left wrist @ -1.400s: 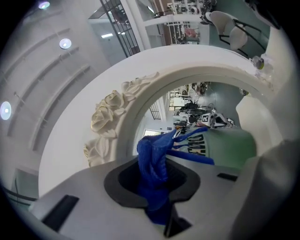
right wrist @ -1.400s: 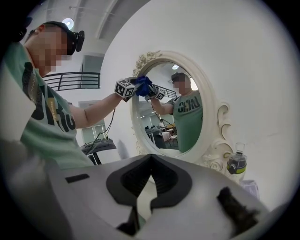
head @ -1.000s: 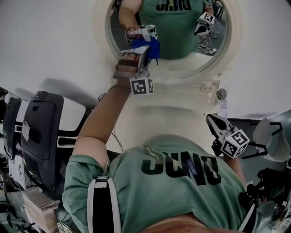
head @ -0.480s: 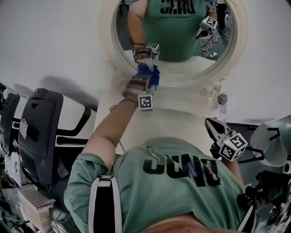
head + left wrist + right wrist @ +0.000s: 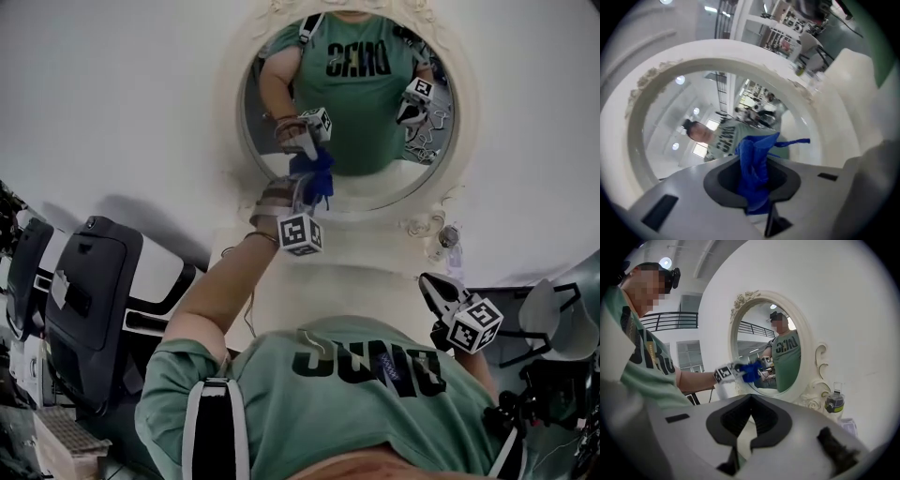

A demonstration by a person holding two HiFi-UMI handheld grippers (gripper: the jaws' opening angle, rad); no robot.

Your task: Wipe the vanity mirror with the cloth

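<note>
White wall (image 5: 112, 94), a cream vanity top (image 5: 356, 277), and the round vanity mirror (image 5: 375, 56) in its ornate frame (image 5: 466, 131) at the top centre of the head view.

Left gripper (image 5: 305, 192) first: its jaws are clenched on the blue cloth (image 5: 317, 176). In the left gripper view the blue cloth (image 5: 756, 171) is bunched between the pads, with a loose tail flicking off to the right and the vanity mirror (image 5: 693, 122) right in front. In the head view the cloth sits against the lower left of the mirror, just above the bottom rim, and the arm (image 5: 220, 281) stretches up from the middle of the frame.

Half a second ago the cloth was on much the same low patch, and now it's a touch nearer the centre. The whole mirror sits lower in the picture, and its top crest has come into sight.

Right gripper (image 5: 434, 284): parked at lower right, well apart from the mirror, about where it was before. The right gripper view shows its jaws closed together with nothing between them.

A small jar (image 5: 448, 236) stands on the vanity top, just beside the frame's lower right scrollwork.
</note>
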